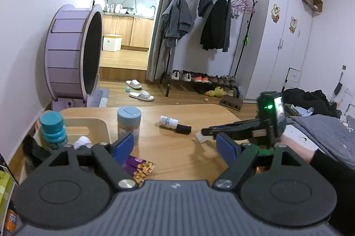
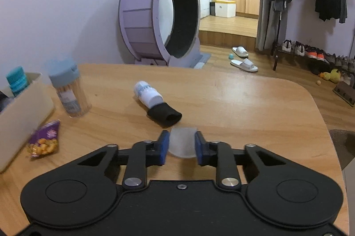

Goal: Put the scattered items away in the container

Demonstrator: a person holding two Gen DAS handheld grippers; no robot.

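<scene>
Frosted cap (image 2: 182, 143) sitting between the right gripper (image 2: 180, 146) pads, jaws narrowed onto it, likely pinching it for the bin (image 2: 21, 107) off to their left; left gripper (image 1: 175, 146) hanging wide and empty, snack packet (image 1: 142, 169) lying just under its left pad

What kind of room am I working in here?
Most likely a small lived-in flat, a bedroom or studio. A clothes rack with shoes beneath, a white wardrobe and a kitchen through the doorway all point to a home.
</scene>
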